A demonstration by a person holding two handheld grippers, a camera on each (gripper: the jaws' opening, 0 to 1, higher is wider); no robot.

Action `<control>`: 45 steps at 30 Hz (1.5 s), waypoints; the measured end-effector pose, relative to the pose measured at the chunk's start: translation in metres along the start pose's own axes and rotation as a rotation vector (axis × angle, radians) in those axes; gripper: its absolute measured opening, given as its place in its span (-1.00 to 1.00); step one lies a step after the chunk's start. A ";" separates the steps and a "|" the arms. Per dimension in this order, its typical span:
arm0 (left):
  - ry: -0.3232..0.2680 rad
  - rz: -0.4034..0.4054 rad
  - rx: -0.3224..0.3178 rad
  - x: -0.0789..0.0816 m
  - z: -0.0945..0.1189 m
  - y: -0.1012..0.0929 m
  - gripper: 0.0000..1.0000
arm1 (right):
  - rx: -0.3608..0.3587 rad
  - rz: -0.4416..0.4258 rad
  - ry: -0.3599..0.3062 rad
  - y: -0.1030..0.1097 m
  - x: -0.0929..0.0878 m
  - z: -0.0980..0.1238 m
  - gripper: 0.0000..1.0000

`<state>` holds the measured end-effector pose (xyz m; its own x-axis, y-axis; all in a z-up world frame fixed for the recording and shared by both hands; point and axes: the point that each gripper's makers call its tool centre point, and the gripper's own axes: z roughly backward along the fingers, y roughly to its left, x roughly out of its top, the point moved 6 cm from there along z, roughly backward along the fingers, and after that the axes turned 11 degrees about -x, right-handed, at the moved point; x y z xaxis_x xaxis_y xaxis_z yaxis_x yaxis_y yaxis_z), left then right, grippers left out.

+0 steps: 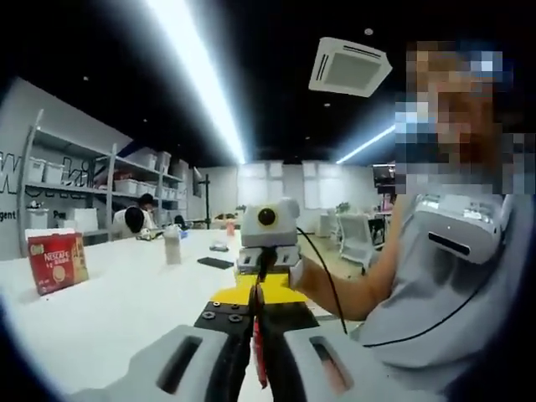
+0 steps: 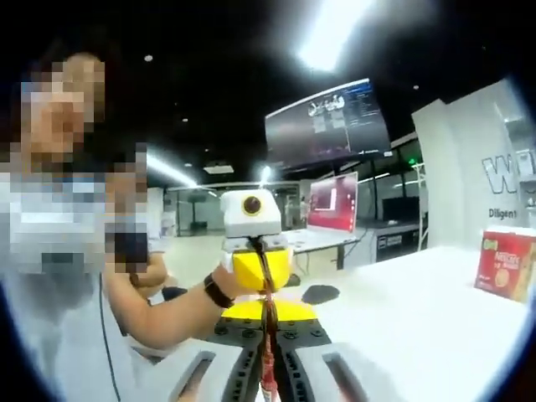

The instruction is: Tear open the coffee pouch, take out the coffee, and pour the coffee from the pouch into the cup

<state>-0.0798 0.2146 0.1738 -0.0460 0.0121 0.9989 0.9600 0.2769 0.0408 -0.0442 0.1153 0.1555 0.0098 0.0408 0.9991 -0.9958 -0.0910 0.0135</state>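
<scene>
Both grippers, the left gripper and the right gripper, are closed on the thin red coffee pouch at the bottom centre, so the tearing seems only to begin and the pouring is not yet done.

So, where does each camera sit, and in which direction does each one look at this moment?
Left gripper view: rides on the left gripper, facing the right gripper over the white table; a forearm and grey shirt show.
Right gripper view: rides on the right gripper, facing the left gripper; a wrist with a dark band shows.
Shared: both grippers pinching the thin coffee pouch between them, the table and the red box.
</scene>
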 end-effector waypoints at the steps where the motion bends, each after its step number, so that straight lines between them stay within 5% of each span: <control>1: 0.005 -0.001 0.005 0.000 0.000 0.000 -0.93 | -0.001 0.000 0.000 0.000 0.000 0.000 -0.95; 6: 0.044 0.016 0.038 0.003 0.001 -0.002 -0.94 | -0.018 0.095 -0.001 0.001 0.000 -0.002 -0.92; 19: 0.020 0.025 0.071 0.005 0.003 0.002 -0.94 | -0.058 0.059 0.012 0.000 -0.002 -0.003 -0.93; 24: -0.015 0.025 0.287 0.014 0.002 0.021 -0.94 | -0.270 0.044 -0.043 -0.016 0.007 -0.007 -0.96; 32: 0.056 -0.006 0.587 0.011 -0.009 0.042 -0.96 | -0.539 0.116 -0.074 -0.040 0.002 -0.012 -0.97; 45: 0.333 -0.319 0.862 0.015 -0.023 0.029 -0.97 | -0.624 0.132 -0.133 -0.041 0.000 -0.021 -0.99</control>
<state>-0.0464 0.2002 0.1902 -0.0610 -0.4203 0.9053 0.3790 0.8293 0.4106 -0.0055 0.1400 0.1540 -0.1451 -0.0584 0.9877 -0.8550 0.5098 -0.0955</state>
